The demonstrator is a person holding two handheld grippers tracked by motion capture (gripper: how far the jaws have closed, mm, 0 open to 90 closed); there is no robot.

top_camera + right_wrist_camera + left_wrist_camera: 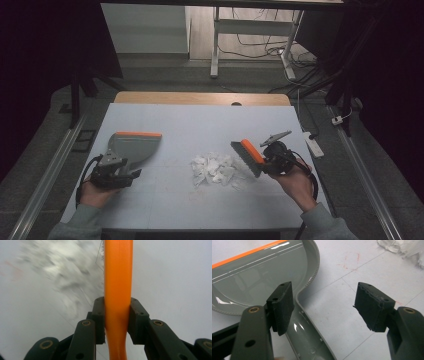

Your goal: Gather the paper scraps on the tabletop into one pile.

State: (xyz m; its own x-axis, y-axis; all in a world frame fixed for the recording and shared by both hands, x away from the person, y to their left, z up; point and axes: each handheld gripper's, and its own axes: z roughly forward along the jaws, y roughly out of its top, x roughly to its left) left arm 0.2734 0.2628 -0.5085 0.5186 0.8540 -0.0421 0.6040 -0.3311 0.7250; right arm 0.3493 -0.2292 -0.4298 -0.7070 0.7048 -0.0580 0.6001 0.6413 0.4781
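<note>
High view first: one white table (165, 195) with a wooden strip along its far edge. One grey dustpan (131, 146) with an orange lip lies on the left side of it, and as far as I can see there's nothing inside the pan. One pile of torn white paper scraps (216, 169) sits around the middle of the table, between the two hands and not in any container; way too many bits to count. The left gripper (131, 176) is down by the dustpan's handle end, held by the person's left hand (95, 192). The right gripper (264, 162) holds one small brush (248, 156), orange back, grey bristles, and the bristles are right at the right edge of the scrap pile. The right hand (297, 182) sits behind it.

Left gripper view: the tongs are spread wide apart, nothing between them. The dustpan's grey handle (308, 332) runs just under the left pad (282, 307), can't tell if it touches. The pan (259, 277) looks shiny and bare inside. A corner of the scraps (402, 247) peeks in at the top right.

Right gripper view: the tongs are clamped tight on the brush's orange handle (118, 290), one pad (98, 315) on each side. The scraps (60, 272) are a blurry white smear to the left of it.
</note>
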